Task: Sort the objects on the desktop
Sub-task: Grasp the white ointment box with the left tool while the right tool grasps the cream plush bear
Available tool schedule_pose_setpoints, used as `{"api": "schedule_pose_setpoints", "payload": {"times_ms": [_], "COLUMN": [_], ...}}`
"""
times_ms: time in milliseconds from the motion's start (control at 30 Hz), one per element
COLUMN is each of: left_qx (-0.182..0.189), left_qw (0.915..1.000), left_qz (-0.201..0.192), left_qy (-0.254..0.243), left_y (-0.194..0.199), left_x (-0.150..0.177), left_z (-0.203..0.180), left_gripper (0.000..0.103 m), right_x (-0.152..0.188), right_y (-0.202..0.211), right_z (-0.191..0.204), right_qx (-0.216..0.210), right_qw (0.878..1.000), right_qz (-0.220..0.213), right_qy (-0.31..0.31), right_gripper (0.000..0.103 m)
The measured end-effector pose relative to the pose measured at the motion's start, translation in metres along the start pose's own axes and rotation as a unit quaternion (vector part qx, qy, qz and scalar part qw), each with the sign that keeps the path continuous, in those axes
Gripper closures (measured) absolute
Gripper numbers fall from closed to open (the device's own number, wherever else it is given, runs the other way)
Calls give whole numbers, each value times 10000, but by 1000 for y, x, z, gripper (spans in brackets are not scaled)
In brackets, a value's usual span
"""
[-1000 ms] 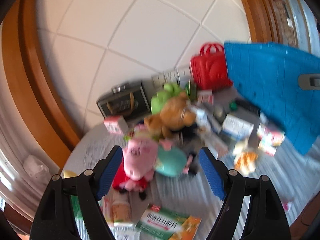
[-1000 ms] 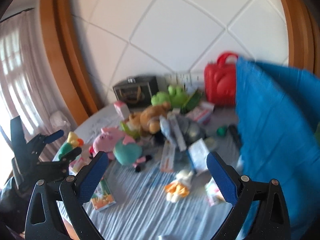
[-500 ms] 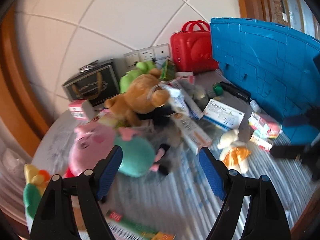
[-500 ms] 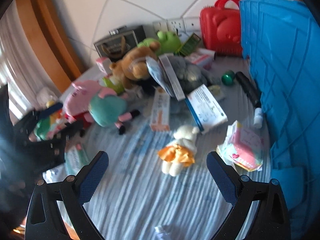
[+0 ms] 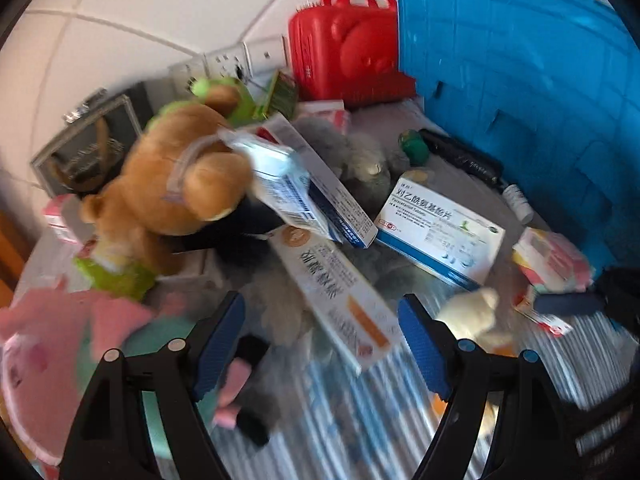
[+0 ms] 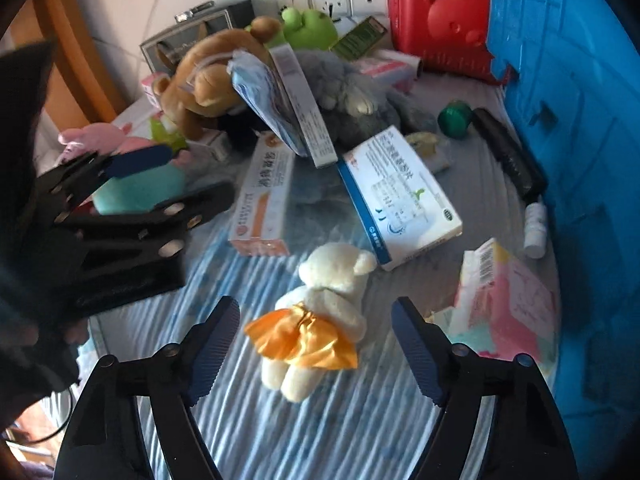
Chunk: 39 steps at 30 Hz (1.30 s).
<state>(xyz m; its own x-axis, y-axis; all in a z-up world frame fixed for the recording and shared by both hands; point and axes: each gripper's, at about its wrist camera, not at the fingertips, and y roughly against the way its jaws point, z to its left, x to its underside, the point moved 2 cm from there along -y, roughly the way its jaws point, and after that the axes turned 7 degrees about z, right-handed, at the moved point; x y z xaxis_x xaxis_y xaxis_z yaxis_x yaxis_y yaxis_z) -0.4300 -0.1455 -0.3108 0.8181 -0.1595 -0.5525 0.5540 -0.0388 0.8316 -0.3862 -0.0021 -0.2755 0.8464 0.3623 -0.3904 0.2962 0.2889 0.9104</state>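
A small white teddy in an orange skirt (image 6: 320, 320) lies face down on the striped tabletop (image 6: 280, 432), head towards a blue-and-white medicine box (image 6: 400, 196) lying flat. Beside that, an orange-striped box (image 6: 264, 196); behind, a brown plush bear (image 6: 208, 80) slumps among tilted boxes.

Fuzzy plush on the white teddy bear (image 6: 334, 280), glossy satin skirt (image 6: 300, 340) — smooth printed card on the medicine box (image 6: 400, 196), hard shiny plastic on the red case (image 6: 440, 20), ribbed striped cloth (image 6: 280, 432) beneath.
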Motion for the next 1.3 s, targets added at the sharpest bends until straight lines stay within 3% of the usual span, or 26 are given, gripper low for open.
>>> {"api": "schedule_pose_setpoints", "payload": {"times_ms": [133,233,300,367,567,633,700,800,900,1033,1300], "left_qx": [193,-38,103,275,253,251,243,297,326,298,58], "left_qw": [9994,9985,9967,9962,9964,9964,9961,9952,9949,9965,9993], "left_qz": [251,550,792,786,807,799,808,864,894,721,-130], "left_qy": [152,55,140,243,-37,-155,-267,-358,-344,-316,-352], "left_y": [-36,-62,-72,-69,-58,-53,-47,-36,-25,2,84], "left_x": [-10,-7,1,9,23,28,34,46,56,59,50], "left_z": [-5,-10,-4,7,12,9,6,1,-3,-5,-9], "left_gripper": [24,24,42,49,57,57,58,58,58,58,58], "right_x": [0,2,2,2,-2,-5,-2,1,4,6,3], "right_y": [-15,-24,-30,-35,-55,-59,-58,-52,-39,-12,55], "right_z": [-8,-14,-18,-20,-8,-2,3,-1,-5,3,24], "right_qx": [-53,-120,-166,-207,-87,165,318,170,-26,-61,145], "right_qw": [9998,9994,9989,9985,9982,9983,9974,9971,9980,9985,9966], "right_qz": [192,314,381,438,579,558,488,593,546,298,-480], "right_qy": [-40,-106,-204,-252,-152,65,424,441,315,454,649], "right_gripper": [24,24,24,24,23,27,50,61,62,62,62]}}
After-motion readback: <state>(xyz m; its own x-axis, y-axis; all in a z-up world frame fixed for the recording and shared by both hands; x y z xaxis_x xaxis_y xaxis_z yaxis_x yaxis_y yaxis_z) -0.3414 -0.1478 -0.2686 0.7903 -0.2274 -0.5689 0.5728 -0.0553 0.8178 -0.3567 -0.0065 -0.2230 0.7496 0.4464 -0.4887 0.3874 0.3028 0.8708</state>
